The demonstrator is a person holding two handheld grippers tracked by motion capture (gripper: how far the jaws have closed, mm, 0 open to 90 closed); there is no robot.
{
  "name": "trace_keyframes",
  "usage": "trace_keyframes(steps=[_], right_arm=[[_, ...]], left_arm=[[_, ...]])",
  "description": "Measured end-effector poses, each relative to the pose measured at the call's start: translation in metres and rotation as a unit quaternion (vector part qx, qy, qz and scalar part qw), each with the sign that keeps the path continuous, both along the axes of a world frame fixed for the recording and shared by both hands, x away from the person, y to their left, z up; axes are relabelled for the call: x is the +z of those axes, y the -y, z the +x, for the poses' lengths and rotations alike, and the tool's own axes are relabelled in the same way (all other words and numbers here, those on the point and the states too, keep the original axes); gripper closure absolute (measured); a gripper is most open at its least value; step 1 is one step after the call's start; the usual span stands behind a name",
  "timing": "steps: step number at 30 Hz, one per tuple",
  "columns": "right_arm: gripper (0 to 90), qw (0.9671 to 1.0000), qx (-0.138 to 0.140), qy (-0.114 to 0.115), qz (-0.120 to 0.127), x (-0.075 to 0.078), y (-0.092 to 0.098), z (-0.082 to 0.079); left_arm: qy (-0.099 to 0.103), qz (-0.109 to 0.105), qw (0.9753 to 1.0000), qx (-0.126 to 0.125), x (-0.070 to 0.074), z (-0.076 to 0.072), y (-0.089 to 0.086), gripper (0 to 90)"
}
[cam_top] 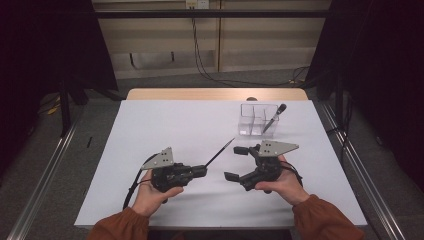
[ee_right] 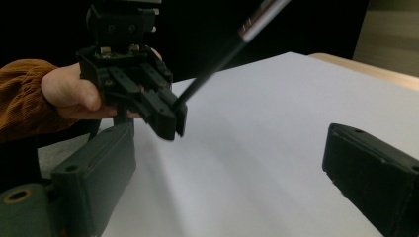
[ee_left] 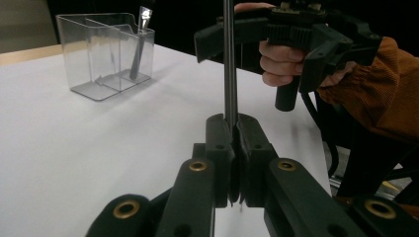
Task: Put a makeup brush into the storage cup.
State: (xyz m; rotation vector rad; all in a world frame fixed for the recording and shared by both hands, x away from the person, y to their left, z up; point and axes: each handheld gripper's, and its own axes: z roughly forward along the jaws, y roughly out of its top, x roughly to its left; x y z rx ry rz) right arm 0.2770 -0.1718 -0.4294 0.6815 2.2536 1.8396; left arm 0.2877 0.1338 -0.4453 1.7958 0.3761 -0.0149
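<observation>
Where the white table (cam_top: 165, 120) ends at the far side, a strip of bare wood shows, and past it lies a grey floor with black cables (cam_top: 210, 75) and a pale wall. Dark curtains hang at both sides of the room. Near the far right part of the table stands a clear plastic box (cam_top: 257, 120) with small compartments, and a thin dark brush (cam_top: 274, 118) leans inside its right-hand compartment, tip up. Two hands in orange-brown sleeves (cam_top: 327, 220) come in from the near edge, each holding a black tool above the table. The left gripper (cam_top: 204, 170) points to the right, and its jaws are pressed together on the end of a long thin black stick (cam_top: 220, 152). That stick slants up and away toward the box, off the table. In the left gripper view the stick rises straight from between the two tight jaws. The right gripper (cam_top: 236, 162) sits just beside the stick's tip, well apart from the box, its jaws spread wide with nothing between them.
</observation>
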Motion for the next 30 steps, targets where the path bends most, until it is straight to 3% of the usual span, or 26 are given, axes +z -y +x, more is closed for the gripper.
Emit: trace_keyframes(steps=[11,17,24,30], right_arm=[[27.8,0.9997,0.014,0.005,0.017,0.0062,-0.0012,0.0024],[47.6,0.9993,0.011,0.016,0.031,0.0088,-0.0027,0.0042],[67.7,0.9981,0.016,0.000,0.059,0.0089,-0.0002,0.0075],[76.0,0.9965,0.026,-0.020,0.077,0.0080,0.0010,0.0087]], left_arm=[[0.002,0.010,0.9999,-0.006,-0.0033,-0.0019,0.0032,85.3],[0.001,0.014,0.9999,-0.006,-0.0047,-0.0021,0.0030,85.2],[0.002,0.017,0.9998,-0.010,-0.0064,-0.0022,0.0054,85.2],[0.008,0.027,0.9994,-0.017,-0.0079,-0.0028,0.0078,84.9]])
